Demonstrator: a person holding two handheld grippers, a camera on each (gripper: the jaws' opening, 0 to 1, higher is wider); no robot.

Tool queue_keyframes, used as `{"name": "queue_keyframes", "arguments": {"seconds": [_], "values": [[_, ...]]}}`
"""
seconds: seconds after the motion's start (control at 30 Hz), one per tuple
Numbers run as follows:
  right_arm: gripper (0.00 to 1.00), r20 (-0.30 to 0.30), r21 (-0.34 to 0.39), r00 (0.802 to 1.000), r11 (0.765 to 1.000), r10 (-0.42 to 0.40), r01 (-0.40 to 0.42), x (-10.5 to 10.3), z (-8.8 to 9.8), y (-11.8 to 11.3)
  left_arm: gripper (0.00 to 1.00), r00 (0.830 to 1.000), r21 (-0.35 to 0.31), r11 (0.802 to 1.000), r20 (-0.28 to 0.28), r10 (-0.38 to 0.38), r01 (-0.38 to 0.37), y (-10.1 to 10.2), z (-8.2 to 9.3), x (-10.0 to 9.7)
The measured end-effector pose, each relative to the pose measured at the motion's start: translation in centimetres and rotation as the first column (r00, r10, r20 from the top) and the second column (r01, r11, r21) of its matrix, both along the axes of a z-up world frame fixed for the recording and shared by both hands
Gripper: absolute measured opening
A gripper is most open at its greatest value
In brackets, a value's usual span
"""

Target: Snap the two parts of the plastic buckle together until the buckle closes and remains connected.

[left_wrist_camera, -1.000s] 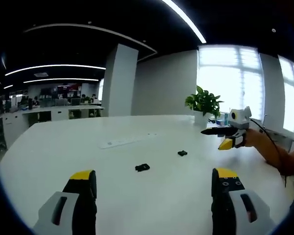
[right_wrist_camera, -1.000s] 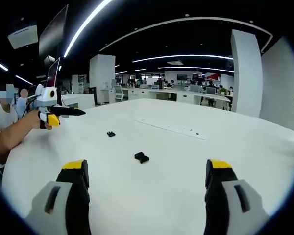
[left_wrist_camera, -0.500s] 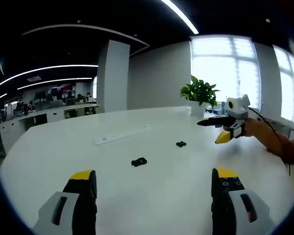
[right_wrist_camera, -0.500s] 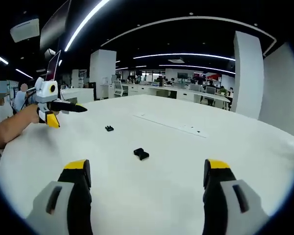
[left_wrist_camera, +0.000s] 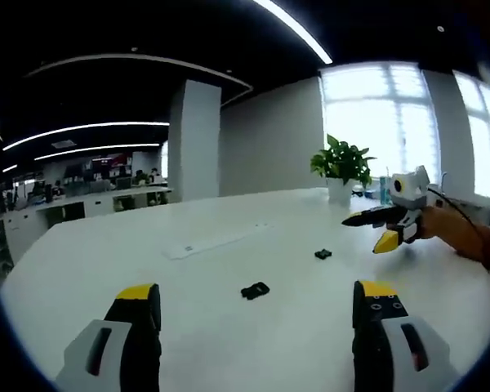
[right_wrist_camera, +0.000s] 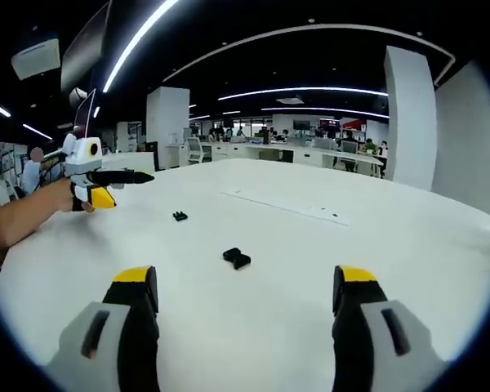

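Two black buckle parts lie apart on the white desk: larger buckle part nearer, smaller buckle part farther right. Left tool jaws spread, holding nothing, above the near desk. Right tool jaws spread too, empty. Potted plant far right, white strip mid-desk
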State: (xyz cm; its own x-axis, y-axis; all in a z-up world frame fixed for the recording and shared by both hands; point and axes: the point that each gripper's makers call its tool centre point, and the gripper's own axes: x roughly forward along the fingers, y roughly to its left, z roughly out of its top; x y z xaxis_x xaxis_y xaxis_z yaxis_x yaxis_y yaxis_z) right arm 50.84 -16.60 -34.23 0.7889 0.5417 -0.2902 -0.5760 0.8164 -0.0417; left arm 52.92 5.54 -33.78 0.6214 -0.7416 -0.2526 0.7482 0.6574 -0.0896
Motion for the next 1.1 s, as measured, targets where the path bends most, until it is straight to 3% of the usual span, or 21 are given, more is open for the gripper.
{"name": "queue_keyframes", "arguments": {"seconds": [0.07,0.17,0.37,0.6,1.1], "values": [[0.88,-0.001,0.026,1.000,1.000,0.001,-0.001,0.0,0.4,0.1,0.99,1.000,0.058,0.998,0.018,-0.002,0.001,0.0,-0.4,0.1],[0.91,0.013,0.034,1.000,0.999,-0.004,0.003,0.2,0.7,0.1,0.99,1.000,0.033,0.999,-0.020,-0.008,0.009,-0.3,-0.5,0.1],[0.96,0.026,0.031,1.000,1.000,-0.001,0.000,0.7,1.0,0.4,0.99,0.999,-0.034,0.999,-0.034,0.001,-0.002,-0.6,0.3,0.7],[0.99,-0.024,0.034,1.000,0.999,-0.007,0.008,1.4,0.4,0.1,0.99,1.000,-0.030,0.999,-0.024,-0.019,0.018,-0.7,0.6,0.8],[0.99,-0.016,0.010,1.000,1.000,-0.003,0.003,1.6,0.5,0.1,0.99,0.999,-0.027,0.999,-0.021,-0.032,0.032,-2.3,1.4,3.6]]}}
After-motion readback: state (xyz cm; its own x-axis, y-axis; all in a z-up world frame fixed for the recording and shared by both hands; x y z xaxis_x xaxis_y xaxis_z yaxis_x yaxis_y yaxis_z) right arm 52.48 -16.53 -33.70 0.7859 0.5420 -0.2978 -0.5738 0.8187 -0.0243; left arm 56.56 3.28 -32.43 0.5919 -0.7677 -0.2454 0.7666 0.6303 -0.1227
